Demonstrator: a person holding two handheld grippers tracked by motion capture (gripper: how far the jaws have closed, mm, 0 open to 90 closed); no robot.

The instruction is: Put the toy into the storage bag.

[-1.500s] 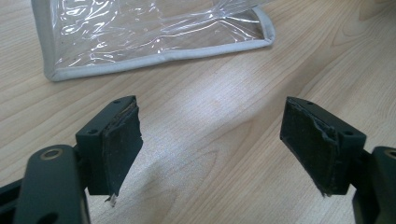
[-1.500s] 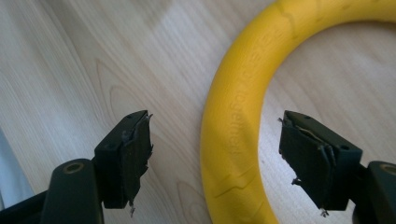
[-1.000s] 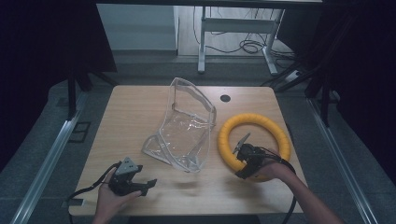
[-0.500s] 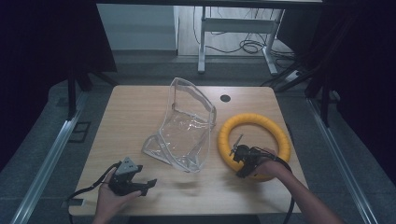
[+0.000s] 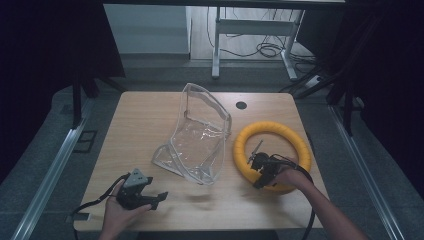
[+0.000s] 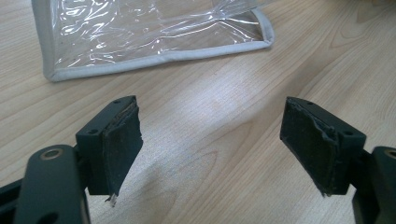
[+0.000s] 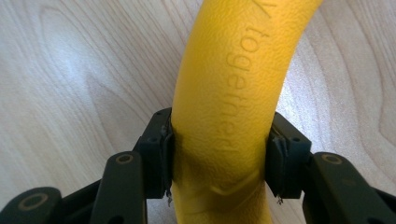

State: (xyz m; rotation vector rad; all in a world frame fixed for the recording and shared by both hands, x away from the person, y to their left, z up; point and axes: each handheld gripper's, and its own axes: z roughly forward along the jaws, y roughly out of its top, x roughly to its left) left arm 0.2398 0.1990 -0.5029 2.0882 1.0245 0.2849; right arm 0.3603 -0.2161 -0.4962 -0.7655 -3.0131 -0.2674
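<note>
A yellow foam ring (image 5: pixel 270 126) lies flat on the right half of the wooden table (image 5: pixel 142 125). My right gripper (image 5: pixel 256 172) is shut on the ring's near-left arc. In the right gripper view the ring (image 7: pixel 233 70) bears embossed lettering. There my right gripper (image 7: pixel 219 149) presses both pads into the dented foam, its jaws having just been closing on it. A clear plastic bag (image 5: pixel 200 140) with a grey edge lies crumpled at mid-table. My left gripper (image 5: pixel 157 199) rests in a hand near the front left, open. In its own view the left gripper (image 6: pixel 219 140) holds nothing, and the bag's corner (image 6: pixel 154 37) lies beyond it.
A small dark cable hole (image 5: pixel 241 105) sits near the table's far edge. Dark curtains stand at both sides, and a metal desk frame (image 5: pixel 250 30) with cables stands beyond the table. Bare wood lies between the bag and the front edge.
The right gripper's jaws have closed onto the yellow ring, which now dents between the pads. The left hand and gripper have stayed where they were.
</note>
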